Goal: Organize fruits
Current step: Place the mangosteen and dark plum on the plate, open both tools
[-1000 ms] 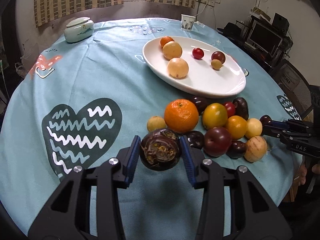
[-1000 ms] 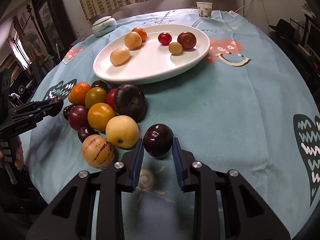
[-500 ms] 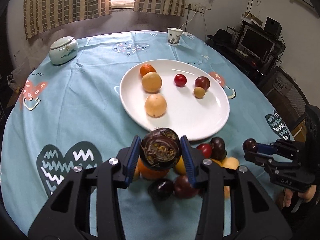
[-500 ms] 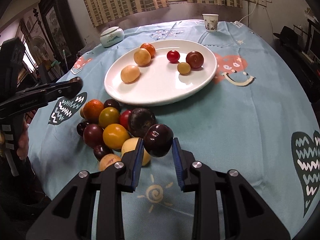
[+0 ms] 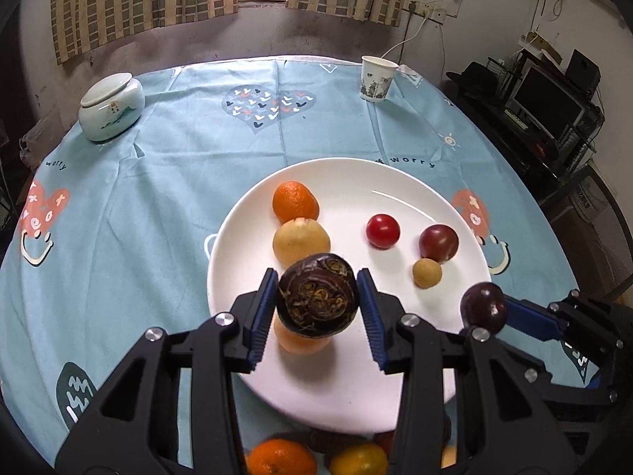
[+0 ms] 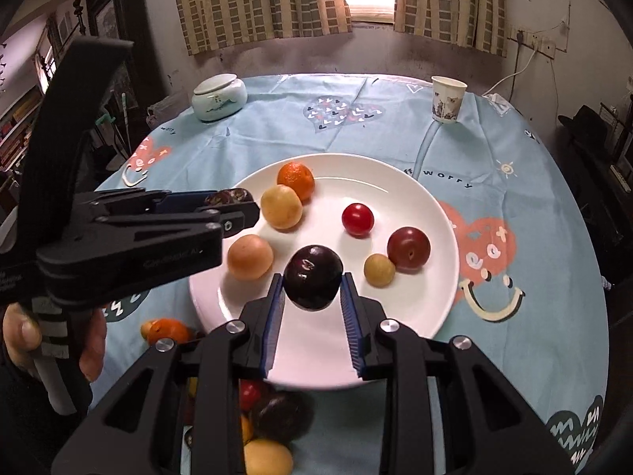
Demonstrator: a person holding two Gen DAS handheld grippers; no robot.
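Nearest the cameras, the left tool [image 5: 316, 304] is clamped on a dark purple round fruit with a rough, scarred brown end [image 5: 317, 295], and the right tool [image 6: 312, 291] grips a smooth, glossy dark plum [image 6: 313, 276]; both fruits hang above the near half of the white oval ceramic plate [image 5: 340, 392]. Each looks light and firm-skinned. The plum's slick skin could slip or bruise, so I judge a hold across its widest part, as now, the safest. Below the tools, loose fruit lies on the blue printed cloth of the desk [image 6: 514, 356], among it an orange mandarin [image 5: 281, 457]. Farther on, the plate carries a second mandarin [image 5: 295, 201], pale yellow fruits [image 5: 301, 240], a red cherry tomato [image 5: 382, 230] and a reddish plum [image 5: 438, 242]. Beyond stand a paper cup [image 5: 378, 79] and a lidded ceramic jar [image 5: 111, 106].
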